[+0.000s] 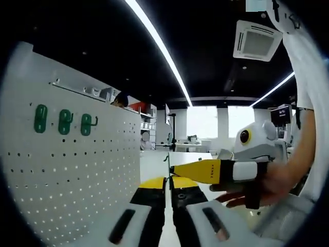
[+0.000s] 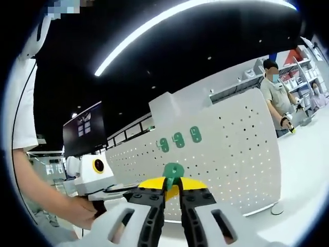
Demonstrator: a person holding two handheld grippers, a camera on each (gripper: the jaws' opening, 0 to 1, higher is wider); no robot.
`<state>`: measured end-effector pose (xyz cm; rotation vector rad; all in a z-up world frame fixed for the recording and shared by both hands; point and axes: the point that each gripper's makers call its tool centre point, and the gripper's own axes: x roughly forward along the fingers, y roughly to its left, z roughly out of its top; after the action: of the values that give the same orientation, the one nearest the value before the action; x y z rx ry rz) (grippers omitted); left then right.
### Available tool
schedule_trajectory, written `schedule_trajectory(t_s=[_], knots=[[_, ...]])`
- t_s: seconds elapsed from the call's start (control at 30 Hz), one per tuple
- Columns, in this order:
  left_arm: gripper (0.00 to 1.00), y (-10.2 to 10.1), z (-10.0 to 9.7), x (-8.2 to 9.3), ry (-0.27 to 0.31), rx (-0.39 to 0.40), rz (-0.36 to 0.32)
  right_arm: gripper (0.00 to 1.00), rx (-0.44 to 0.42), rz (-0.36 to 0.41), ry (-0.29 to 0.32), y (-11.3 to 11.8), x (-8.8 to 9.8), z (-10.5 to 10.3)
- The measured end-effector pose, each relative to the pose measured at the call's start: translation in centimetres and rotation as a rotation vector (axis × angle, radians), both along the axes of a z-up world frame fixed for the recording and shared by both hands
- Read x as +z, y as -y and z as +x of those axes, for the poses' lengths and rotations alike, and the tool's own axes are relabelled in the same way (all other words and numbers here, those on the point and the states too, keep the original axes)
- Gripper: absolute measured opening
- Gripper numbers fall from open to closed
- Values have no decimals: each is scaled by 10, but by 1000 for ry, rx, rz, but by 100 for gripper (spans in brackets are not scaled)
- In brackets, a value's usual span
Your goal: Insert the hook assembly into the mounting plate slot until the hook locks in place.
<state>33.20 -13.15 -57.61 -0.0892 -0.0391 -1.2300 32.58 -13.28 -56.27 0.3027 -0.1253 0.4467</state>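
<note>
A white pegboard mounting plate (image 1: 77, 170) stands upright on the left of the left gripper view, with three green hooks (image 1: 65, 121) in a row near its top. The right gripper view has the same plate (image 2: 231, 164) ahead, and its three hooks (image 2: 178, 139) just above my jaws. My right gripper (image 2: 173, 181) is shut on a green hook assembly (image 2: 174, 170), held a short way in front of the plate. In the left gripper view the right gripper (image 1: 174, 169) comes in from the right, in a hand. My left gripper (image 1: 168, 184) is shut on nothing, beside the plate's edge.
A person (image 2: 275, 95) stands behind the plate's far end. A dark monitor (image 2: 85, 135) hangs at the left. The plate rests on a white table (image 2: 303, 175). A sleeve and forearm (image 1: 308, 128) hold the right gripper. Desks and windows (image 1: 205, 123) lie far off.
</note>
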Motion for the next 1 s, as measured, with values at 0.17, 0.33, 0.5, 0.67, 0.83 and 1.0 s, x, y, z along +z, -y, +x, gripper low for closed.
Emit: schedule_trajectory(t_s=[0.17, 0.33, 0.5, 0.67, 0.83, 1.0], knots=[[3, -1, -1, -1, 1, -3, 3, 3, -1, -10, 0, -1, 0, -1], [3, -1, -2, -1, 1, 2, 8, 2, -17, -19, -7, 0, -1, 0], [3, -2, -1, -2, 0, 6, 11, 1, -18, -16, -22, 0, -1, 1], [3, -2, -1, -3, -10, 2, 15, 1, -17, -11, -40, -1, -2, 1], [6, -1, -1, -9, -48, -12, 29, 0, -12, -18, -64, 0, -7, 2], [20, 3, -4, -17, -75, -23, 59, 0, -15, -2, -80, 4, -10, 3]])
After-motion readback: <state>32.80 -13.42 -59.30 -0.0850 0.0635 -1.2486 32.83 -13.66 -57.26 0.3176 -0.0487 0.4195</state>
